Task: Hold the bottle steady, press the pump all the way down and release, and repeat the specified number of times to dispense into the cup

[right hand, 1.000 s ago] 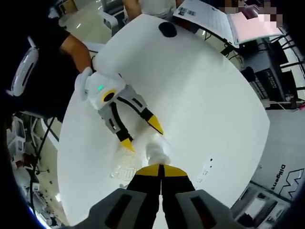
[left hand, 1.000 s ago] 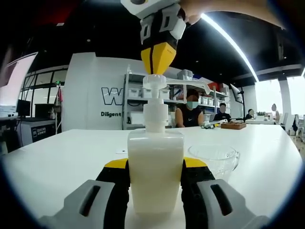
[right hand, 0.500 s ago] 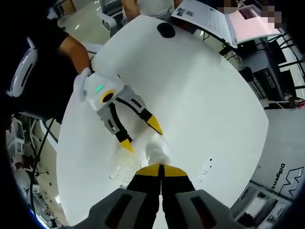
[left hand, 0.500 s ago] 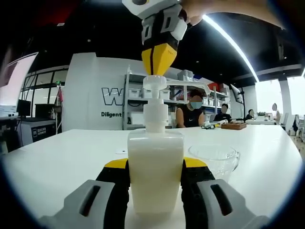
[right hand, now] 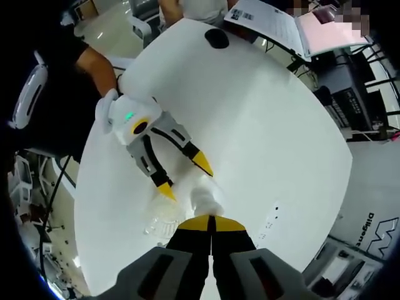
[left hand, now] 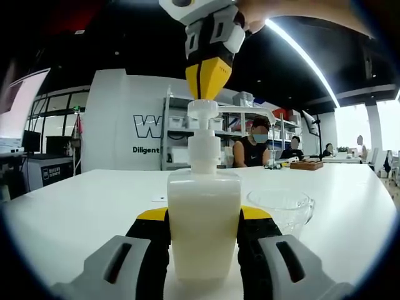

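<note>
While the left tool grips the bottle on both sides, the bottle stands upright on the white tabletop, well in from its edges. The right tool, its two tips closed together, rests on the pump from above. Compared with a moment ago, the pump head sits a tiny bit higher and the right tool has hardly moved. That likely means the pump is up and ready for another full press. The clear cup waits just beside the bottle, under the spout.
</note>
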Motion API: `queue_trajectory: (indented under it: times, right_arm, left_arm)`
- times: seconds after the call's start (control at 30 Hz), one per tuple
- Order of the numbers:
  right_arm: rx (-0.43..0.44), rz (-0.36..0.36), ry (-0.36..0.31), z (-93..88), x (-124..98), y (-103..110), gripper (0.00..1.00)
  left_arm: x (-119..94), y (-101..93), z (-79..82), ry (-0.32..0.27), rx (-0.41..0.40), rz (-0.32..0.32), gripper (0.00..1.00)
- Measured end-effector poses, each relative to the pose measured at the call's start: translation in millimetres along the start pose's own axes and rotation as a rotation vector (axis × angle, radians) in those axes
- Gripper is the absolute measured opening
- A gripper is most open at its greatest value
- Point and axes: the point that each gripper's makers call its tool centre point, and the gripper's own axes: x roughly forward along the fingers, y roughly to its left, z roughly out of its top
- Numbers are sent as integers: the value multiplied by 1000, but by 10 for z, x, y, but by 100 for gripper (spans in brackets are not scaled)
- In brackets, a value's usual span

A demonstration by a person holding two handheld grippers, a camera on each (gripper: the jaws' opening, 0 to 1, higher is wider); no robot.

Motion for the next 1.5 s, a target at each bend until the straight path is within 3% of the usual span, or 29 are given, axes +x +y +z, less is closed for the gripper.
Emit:
queue_trajectory:
  times: [1.5]
  right_arm:
    - [21, -9, -8, -10, 29, 12, 0]
  left_arm:
    - [9, -1, -8, -2, -2, 1, 39]
